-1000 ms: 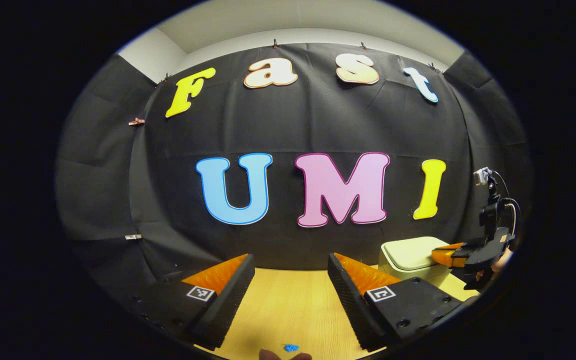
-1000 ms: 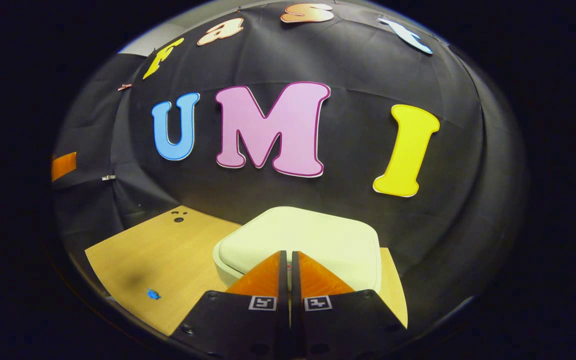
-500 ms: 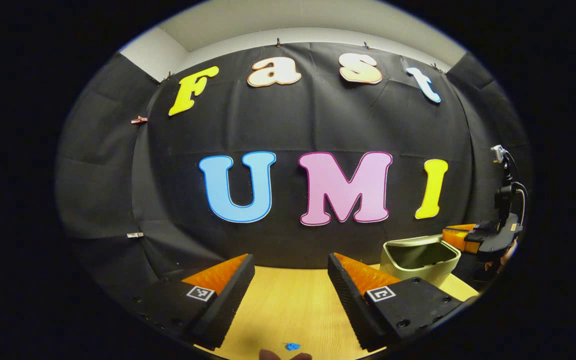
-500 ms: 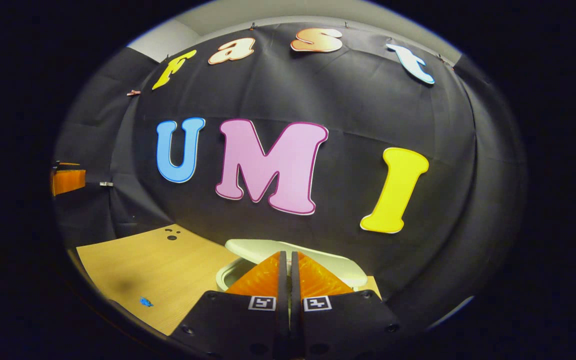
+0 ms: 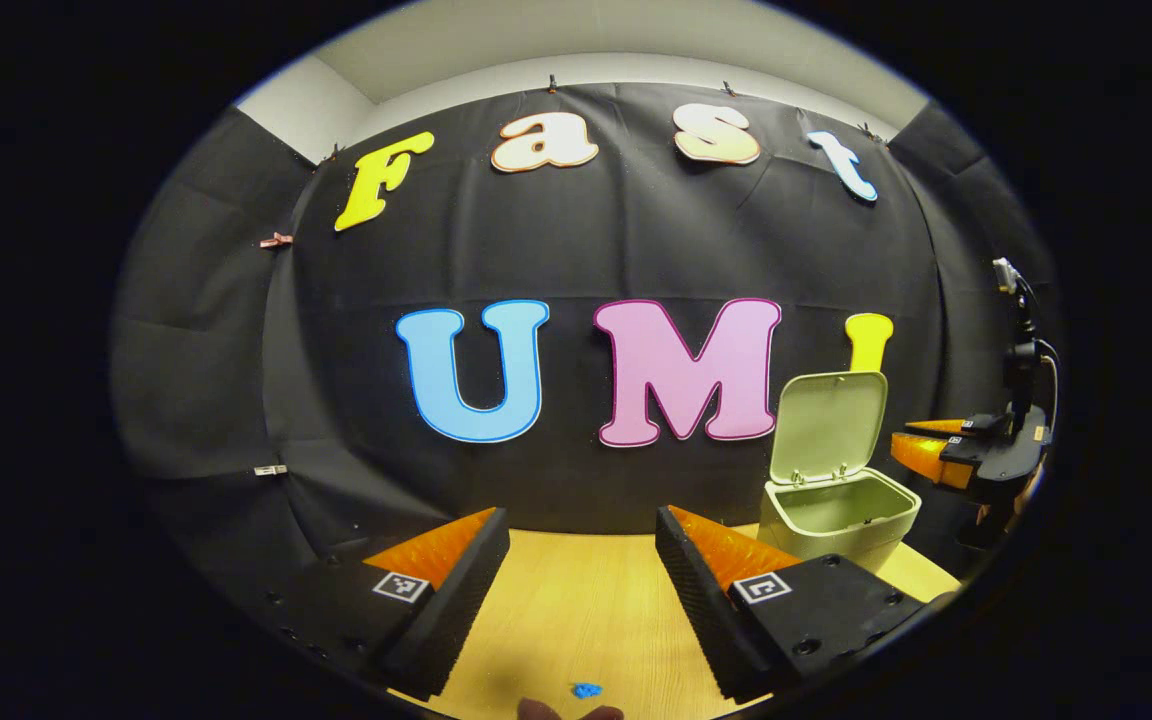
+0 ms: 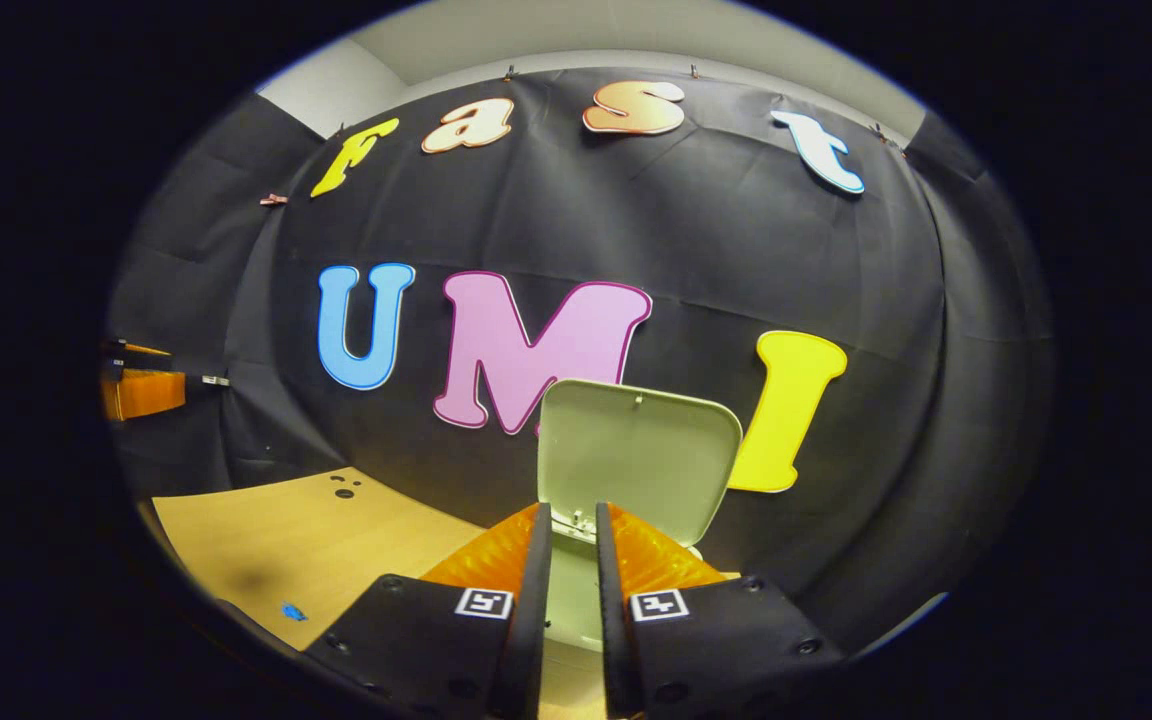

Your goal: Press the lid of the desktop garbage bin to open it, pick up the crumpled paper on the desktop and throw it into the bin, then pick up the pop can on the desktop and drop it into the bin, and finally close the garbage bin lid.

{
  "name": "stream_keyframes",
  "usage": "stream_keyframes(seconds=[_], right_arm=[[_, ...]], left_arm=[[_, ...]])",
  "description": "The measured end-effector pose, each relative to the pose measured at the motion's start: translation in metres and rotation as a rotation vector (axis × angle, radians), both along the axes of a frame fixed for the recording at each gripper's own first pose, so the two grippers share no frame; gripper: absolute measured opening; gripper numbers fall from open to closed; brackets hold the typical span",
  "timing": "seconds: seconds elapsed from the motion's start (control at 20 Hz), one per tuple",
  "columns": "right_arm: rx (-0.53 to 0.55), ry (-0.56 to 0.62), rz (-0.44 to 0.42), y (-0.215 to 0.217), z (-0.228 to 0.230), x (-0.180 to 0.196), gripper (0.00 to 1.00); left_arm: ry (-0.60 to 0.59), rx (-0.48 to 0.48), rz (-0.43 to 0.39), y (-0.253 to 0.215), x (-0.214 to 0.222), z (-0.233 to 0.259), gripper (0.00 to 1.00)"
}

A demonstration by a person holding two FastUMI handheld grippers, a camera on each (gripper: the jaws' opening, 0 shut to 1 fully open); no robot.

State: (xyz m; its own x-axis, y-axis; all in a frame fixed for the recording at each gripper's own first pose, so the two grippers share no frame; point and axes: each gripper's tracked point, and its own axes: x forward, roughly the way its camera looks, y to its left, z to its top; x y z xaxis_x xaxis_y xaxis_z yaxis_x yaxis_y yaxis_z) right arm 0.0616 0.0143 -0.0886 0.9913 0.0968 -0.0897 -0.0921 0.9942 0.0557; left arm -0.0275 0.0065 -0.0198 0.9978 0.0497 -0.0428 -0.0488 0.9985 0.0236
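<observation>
I see the garbage bin (image 5: 839, 512) at the far right of the desktop (image 5: 576, 620) with its lid (image 6: 636, 458) standing upright, my right gripper (image 6: 566, 545) narrowly parted just above it, and my left gripper (image 5: 581, 545) wide, holding nothing.

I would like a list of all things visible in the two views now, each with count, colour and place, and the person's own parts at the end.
Garbage bin: one, pale green, on the table's far right, open.
Bin lid: one, pale green, standing upright behind the bin's opening; seen close in the right gripper view.
Table: one, light wood, under both grippers.
Blue mark: one, small, on the table's near edge.
Dark holes: a few, in the table's far left part in the right gripper view.
Left gripper: one, jaws wide apart, over the table.
Right gripper: one, jaws parted by a narrow gap, in front of the bin.
</observation>
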Motion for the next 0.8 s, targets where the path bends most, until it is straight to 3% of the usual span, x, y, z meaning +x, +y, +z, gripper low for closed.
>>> stream_keyframes(seconds=[0.05,0.3,0.4,0.8], right_arm=[[0.002,0.004,0.004,0.001,0.001,-0.002,0.31],[0.024,0.018,0.044,0.01,0.001,-0.015,0.72],[0.014,0.014,0.056,0.014,0.0,-0.022,0.83],[0.029,0.026,0.094,0.033,0.0,-0.056,0.95]], left_arm=[[0.002,0.002,-0.001,-0.001,0.0,0.0,0.95],[0.04,0.026,-0.027,-0.003,0.0,-0.019,0.95],[0.064,0.044,-0.043,-0.005,0.0,-0.032,0.95],[0.176,0.069,-0.123,-0.011,-0.006,-0.102,0.98]])
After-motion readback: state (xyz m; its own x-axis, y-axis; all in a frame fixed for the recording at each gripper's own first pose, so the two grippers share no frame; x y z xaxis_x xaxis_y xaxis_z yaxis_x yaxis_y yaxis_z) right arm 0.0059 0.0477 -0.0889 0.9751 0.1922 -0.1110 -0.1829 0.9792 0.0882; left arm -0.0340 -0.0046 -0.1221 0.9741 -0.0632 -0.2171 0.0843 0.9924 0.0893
